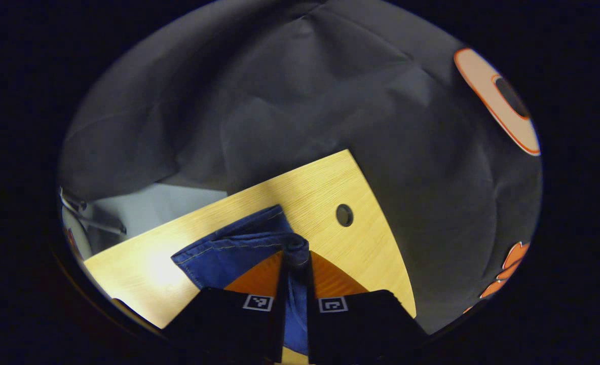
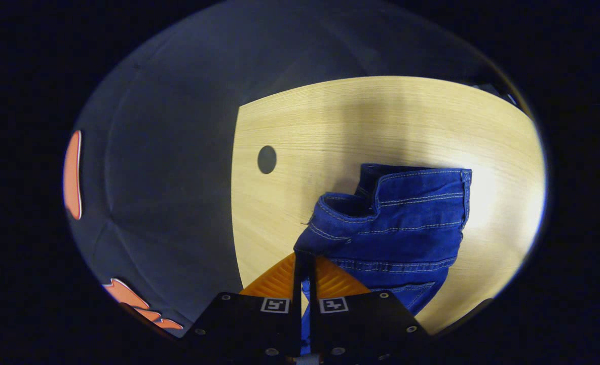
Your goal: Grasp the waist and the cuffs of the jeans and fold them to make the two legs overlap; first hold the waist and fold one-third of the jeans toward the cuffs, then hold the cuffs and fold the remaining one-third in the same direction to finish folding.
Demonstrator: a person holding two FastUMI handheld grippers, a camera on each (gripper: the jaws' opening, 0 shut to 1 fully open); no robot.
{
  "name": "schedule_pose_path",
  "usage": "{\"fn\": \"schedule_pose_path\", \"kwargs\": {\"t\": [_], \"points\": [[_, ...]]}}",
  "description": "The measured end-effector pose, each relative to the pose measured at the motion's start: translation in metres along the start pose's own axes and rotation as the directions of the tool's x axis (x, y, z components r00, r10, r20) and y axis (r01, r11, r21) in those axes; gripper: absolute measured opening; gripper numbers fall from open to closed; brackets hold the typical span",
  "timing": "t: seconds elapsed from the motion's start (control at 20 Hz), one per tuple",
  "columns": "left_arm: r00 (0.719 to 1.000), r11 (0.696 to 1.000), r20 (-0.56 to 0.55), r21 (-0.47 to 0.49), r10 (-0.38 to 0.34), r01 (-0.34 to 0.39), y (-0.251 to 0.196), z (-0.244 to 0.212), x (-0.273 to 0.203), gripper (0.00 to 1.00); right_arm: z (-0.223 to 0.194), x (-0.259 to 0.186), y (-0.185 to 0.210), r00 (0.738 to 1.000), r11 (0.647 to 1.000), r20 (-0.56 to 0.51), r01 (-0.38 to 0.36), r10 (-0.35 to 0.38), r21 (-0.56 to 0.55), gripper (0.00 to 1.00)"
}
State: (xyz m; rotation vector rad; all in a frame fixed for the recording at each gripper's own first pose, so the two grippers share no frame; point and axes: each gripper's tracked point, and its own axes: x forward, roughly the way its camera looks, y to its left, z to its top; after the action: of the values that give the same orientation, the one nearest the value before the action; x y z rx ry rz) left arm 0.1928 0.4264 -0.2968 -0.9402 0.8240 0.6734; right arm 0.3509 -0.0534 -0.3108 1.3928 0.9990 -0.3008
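- The jeans (image 2: pixel 396 223) lie bunched on the wooden tabletop (image 2: pixel 381 116), near its edge beside the dark booth wall.
- Left claw (image 1: pixel 296 263): its two fingers are pressed together on a fold of the jeans (image 1: pixel 239 248), denim running down between them.
- Right claw (image 2: pixel 305 266): its fingers pinch a thin edge of the denim, the rest of the garment spreading away from the tips across the tabletop.
- In the right gripper view, a stitched band with an open hollow sits on the part of the jeans farthest from the claw.
- A round hole (image 1: pixel 344 215) in the tabletop (image 1: pixel 320 187) lies near the jeans, toward the wall-side edge.
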Motion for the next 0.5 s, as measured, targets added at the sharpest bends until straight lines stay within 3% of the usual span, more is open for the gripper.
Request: {"fn": "schedule_pose_path", "kwargs": {"t": [0.05,0.1,0.15,0.2,0.25,0.4,0.45,0.5], "points": [[0.999,0.999,0.03,0.039,0.016,-0.017,-0.002,0.005,-0.003,0.24,-0.001,-0.004,0.003,1.0,0.999,0.007,-0.011,0.011,-0.046,0.13],[0.998,0.997,0.06,0.068,0.033,-0.037,0.003,0.01,-0.014,0.38,-0.001,-0.01,0.01,0.999,0.996,0.014,-0.042,0.043,-0.079,0.18],[0.994,0.995,0.097,0.08,0.053,-0.061,0.004,0.017,-0.018,0.53,0.001,-0.014,0.016,0.997,0.994,0.023,-0.07,0.072,-0.084,0.35],[0.992,0.995,0.116,0.079,0.055,-0.064,0.002,0.023,-0.028,0.59,0.005,-0.022,0.016,0.995,0.992,0.04,-0.083,0.087,-0.091,0.4],[0.991,0.995,0.126,0.078,0.044,-0.055,-0.004,0.022,-0.035,0.68,0.012,-0.031,0.015,0.994,0.991,0.066,-0.083,0.091,-0.106,0.55],[0.981,0.985,0.192,0.172,-0.017,-0.016,-0.014,0.021,-0.052,0.7,0.022,-0.041,-0.011,0.991,0.979,0.128,-0.005,0.032,-0.203,0.72],[0.972,0.971,0.23,0.237,-0.045,-0.011,-0.021,0.022,-0.058,0.75,0.022,-0.045,-0.025,0.991,0.969,0.133,0.034,-0.001,-0.247,0.77],[0.958,0.955,0.275,0.298,-0.075,-0.011,-0.028,0.022,-0.066,0.89,0.02,-0.047,-0.039,0.991,0.954,0.134,0.065,-0.026,-0.291,0.8]]}}
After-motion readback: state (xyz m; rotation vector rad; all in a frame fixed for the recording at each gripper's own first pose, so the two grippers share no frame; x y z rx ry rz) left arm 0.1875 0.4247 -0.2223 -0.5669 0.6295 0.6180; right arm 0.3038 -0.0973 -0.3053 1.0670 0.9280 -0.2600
